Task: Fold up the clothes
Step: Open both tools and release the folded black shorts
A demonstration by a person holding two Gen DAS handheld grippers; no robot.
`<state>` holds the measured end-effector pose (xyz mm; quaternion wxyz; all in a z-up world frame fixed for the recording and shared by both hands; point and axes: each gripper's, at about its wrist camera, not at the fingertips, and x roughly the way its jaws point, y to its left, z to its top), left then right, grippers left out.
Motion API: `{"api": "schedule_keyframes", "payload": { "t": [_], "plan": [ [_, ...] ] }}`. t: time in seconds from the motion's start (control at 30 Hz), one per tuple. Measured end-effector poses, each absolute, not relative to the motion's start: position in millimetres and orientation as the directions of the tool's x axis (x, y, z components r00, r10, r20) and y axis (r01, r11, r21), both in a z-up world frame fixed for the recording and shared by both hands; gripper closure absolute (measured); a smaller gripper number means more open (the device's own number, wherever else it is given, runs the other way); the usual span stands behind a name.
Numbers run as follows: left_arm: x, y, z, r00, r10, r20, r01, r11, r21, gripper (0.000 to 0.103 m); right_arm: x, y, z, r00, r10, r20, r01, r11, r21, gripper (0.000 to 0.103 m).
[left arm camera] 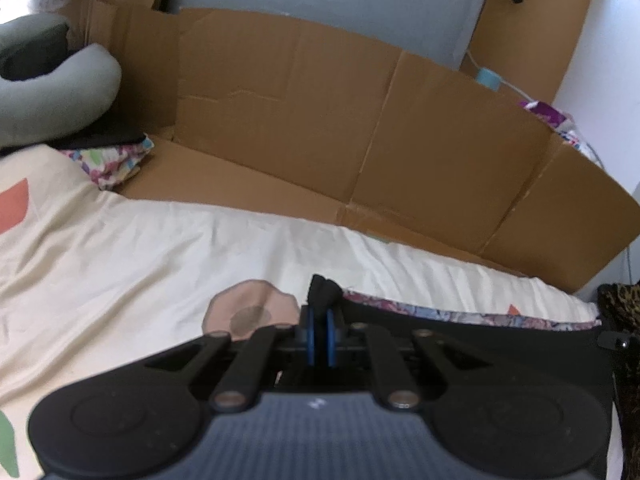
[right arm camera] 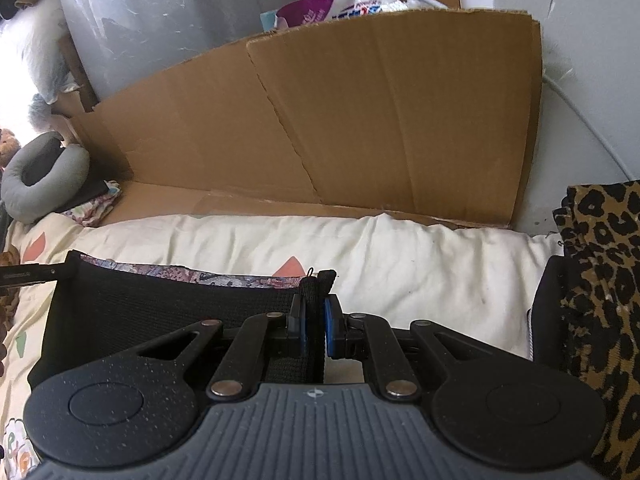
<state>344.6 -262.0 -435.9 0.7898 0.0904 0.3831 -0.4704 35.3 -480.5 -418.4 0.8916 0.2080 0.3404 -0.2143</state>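
Left gripper [left arm camera: 320, 334] clamped on a corner of the black garment [left arm camera: 480, 332]; a tuft of black fabric sticks up past the blue pads [left arm camera: 330, 332], jaws pressed together on it. Right gripper [right arm camera: 316, 328] also clamped on the black garment [right arm camera: 160, 300], on its other top corner, knit edge standing up between the blue pads [right arm camera: 331, 330]. Jaws nearly together, only cloth between them.

Garment stretched between the two grippers, top edge taut, running across the bed toward the far side. In the right wrist view the other gripper's tip [right arm camera: 28, 274] shows at the garment's far left corner. A patterned purple-grey lining or second layer [right arm camera: 180, 272] shows along the garment's top edge; same strip visible in the left view [left arm camera: 460, 312].

Garment lies on the cream bedsheet [left arm camera: 160, 248], near the front edge of the bed in both views. Sheet has printed shapes: a pink flower [left arm camera: 248, 310] just left of the left gripper, an orange patch [left arm camera: 14, 206] at the left edge.

Flattened cardboard [left arm camera: 320, 120] stands along the far edge of the bed, against the wall. Grey neck pillow [left arm camera: 52, 92] in the far left corner, on top of a folded floral cloth [left arm camera: 116, 160]. Leopard-print fabric [right arm camera: 600, 280] at the bed's right edge, beside the garment but apart from it. Purple-white package [right arm camera: 340, 6] behind the cardboard's top edge.
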Motion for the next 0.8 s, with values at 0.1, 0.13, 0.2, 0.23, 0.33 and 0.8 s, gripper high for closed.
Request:
{"api": "schedule_keyframes", "payload": {
  "t": [0.1,0.13,0.2,0.23,0.33,0.8],
  "plan": [
    [349,-268,-444,0.258,-0.661,-0.705,0.808,0.547,-0.217,0.097,40,-485,-427,0.663,-0.233,-0.711,0.531,0.816,0.228,0.095],
    [350,-270,-447,0.255,-0.656,-0.711,0.806,0.55,-0.219,0.097,42,-488,-432,0.658,-0.229,-0.717,0.536,0.811,0.233,0.095],
    [353,-272,-454,0.247,-0.645,-0.723,0.794,0.562,-0.23,0.097,46,-492,-440,0.648,-0.218,-0.73,0.547,0.8,0.247,0.095],
    [355,-273,-458,0.243,-0.641,-0.728,0.786,0.57,-0.239,0.097,48,-493,-444,0.643,-0.213,-0.736,0.551,0.796,0.251,0.095],
    [359,-277,-468,0.246,-0.631,-0.736,0.768,0.59,-0.25,0.098,55,-495,-452,0.631,-0.208,-0.748,0.558,0.791,0.25,0.095],
    [358,-284,-466,0.281,-0.579,-0.765,0.767,0.615,-0.185,0.091,50,-518,-473,0.604,-0.168,-0.779,0.643,0.681,0.351,0.072]
  ]
}}
